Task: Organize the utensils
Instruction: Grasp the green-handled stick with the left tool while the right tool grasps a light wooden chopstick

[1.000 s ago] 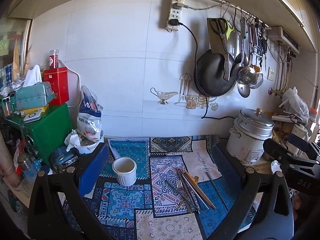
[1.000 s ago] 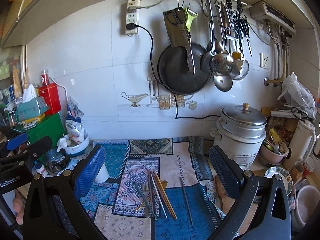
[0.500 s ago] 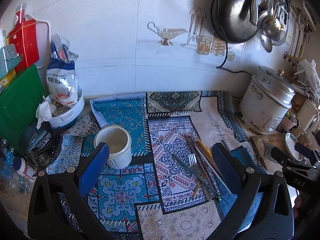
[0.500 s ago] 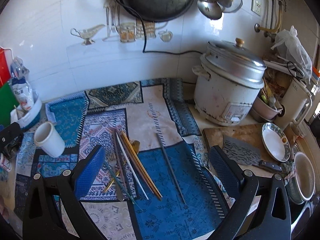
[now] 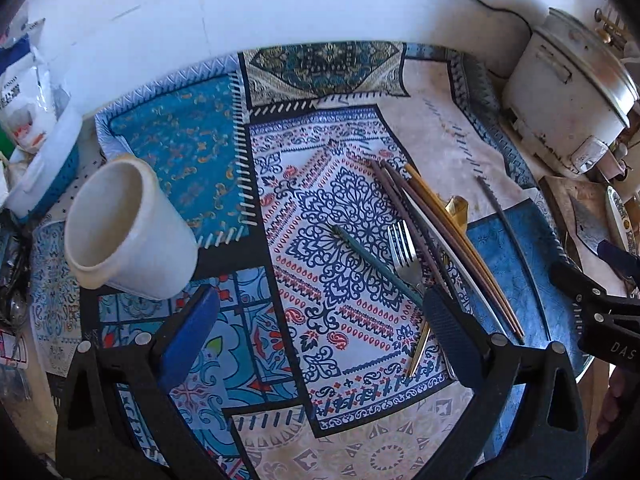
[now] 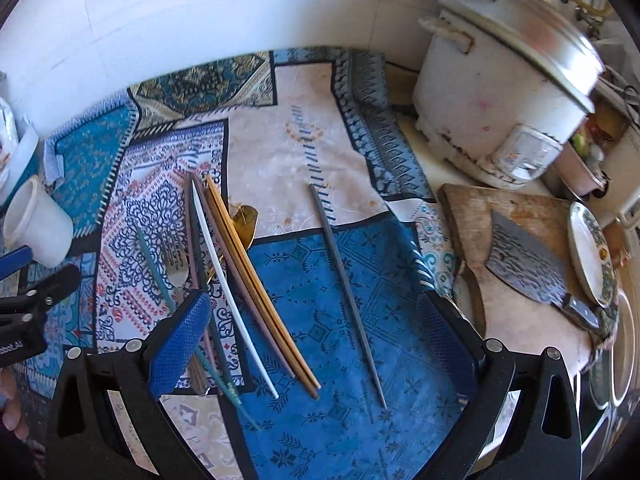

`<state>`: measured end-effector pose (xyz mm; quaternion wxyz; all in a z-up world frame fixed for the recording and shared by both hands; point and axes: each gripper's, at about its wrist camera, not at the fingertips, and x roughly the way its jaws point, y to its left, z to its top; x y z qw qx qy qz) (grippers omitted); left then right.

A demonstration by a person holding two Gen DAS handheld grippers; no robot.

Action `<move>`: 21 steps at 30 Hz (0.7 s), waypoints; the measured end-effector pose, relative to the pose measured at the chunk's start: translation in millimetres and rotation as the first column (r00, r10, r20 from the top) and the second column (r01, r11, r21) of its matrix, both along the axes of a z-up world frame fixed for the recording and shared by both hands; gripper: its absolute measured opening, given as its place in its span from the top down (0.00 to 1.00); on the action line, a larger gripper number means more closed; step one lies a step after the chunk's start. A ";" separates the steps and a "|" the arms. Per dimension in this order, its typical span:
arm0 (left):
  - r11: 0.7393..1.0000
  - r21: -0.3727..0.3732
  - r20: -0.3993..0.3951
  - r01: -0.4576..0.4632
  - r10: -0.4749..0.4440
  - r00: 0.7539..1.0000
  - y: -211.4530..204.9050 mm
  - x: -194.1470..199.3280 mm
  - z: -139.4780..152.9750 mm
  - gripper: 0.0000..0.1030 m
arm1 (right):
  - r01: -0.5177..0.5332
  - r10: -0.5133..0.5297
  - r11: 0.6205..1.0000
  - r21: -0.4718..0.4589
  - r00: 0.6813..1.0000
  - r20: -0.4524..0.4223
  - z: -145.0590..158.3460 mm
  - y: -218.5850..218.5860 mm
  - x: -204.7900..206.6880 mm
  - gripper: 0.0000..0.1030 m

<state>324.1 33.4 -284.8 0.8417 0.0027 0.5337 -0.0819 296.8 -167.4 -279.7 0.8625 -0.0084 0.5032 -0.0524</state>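
A white cup (image 5: 128,232) stands at the left on the patterned cloth (image 5: 340,208); it also shows in the right wrist view (image 6: 36,224). A bundle of chopsticks (image 5: 440,232) lies with a silver fork (image 5: 404,248), a teal stick (image 5: 372,256) and a gold spoon (image 5: 456,208). In the right wrist view the chopsticks (image 6: 248,280) lie left of a lone grey chopstick (image 6: 348,292). My left gripper (image 5: 320,328) is open above the cloth, its right finger over the fork's handle. My right gripper (image 6: 312,328) is open over the chopsticks.
A white rice cooker (image 6: 500,92) stands at the back right. A wooden board (image 6: 516,240) with a cleaver (image 6: 528,264) and a plate (image 6: 588,252) lie to the right. A bag (image 5: 24,96) and a tub sit at the left by the tiled wall.
Both grippers have tilted down and dropped closer to the cloth. The wall rack has left both views and the utensils look larger.
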 end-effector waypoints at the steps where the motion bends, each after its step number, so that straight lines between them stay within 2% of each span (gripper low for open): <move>1: 1.000 -0.007 -0.024 -0.007 0.007 1.000 -2.0 4.0 -6.4 0.05 | -0.019 0.019 1.000 0.008 1.000 -0.016 -4.7 -2.9 5.4 0.03; 6: 0.996 -0.041 -0.145 -0.080 0.073 0.987 -14.1 21.3 -34.3 0.19 | -0.117 0.123 0.991 0.065 0.988 -0.094 -25.9 -17.7 31.2 0.20; 10: 0.989 -0.067 -0.192 -0.131 0.116 0.974 -22.3 26.5 -43.3 0.31 | -0.183 0.204 0.973 0.138 0.966 -0.160 -39.2 -24.0 46.8 0.24; 13: 0.986 -0.089 -0.232 -0.140 0.117 0.966 -30.3 29.4 -50.0 0.48 | -0.242 0.273 0.955 0.172 0.945 -0.183 -47.0 -20.9 56.3 0.29; 16: 0.984 -0.092 -0.251 -0.155 0.128 0.959 -34.2 28.9 -55.3 0.60 | -0.298 0.333 0.934 0.196 0.924 -0.186 -51.5 -15.6 65.2 0.38; 18: 0.981 -0.088 -0.249 -0.170 0.143 0.958 -35.7 27.6 -55.3 0.62 | -0.321 0.364 0.922 0.218 0.910 -0.198 -55.6 -13.3 72.6 0.46; 20: 0.980 -0.088 -0.254 -0.177 0.150 0.955 -36.7 26.4 -55.8 0.71 | -0.335 0.383 0.914 0.230 0.899 -0.211 -59.5 -11.6 77.8 0.52; 21: 0.980 -0.082 -0.250 -0.182 0.157 0.955 -36.7 25.9 -55.5 0.73 | -0.342 0.393 0.910 0.235 0.894 -0.217 -61.5 -10.6 80.3 0.55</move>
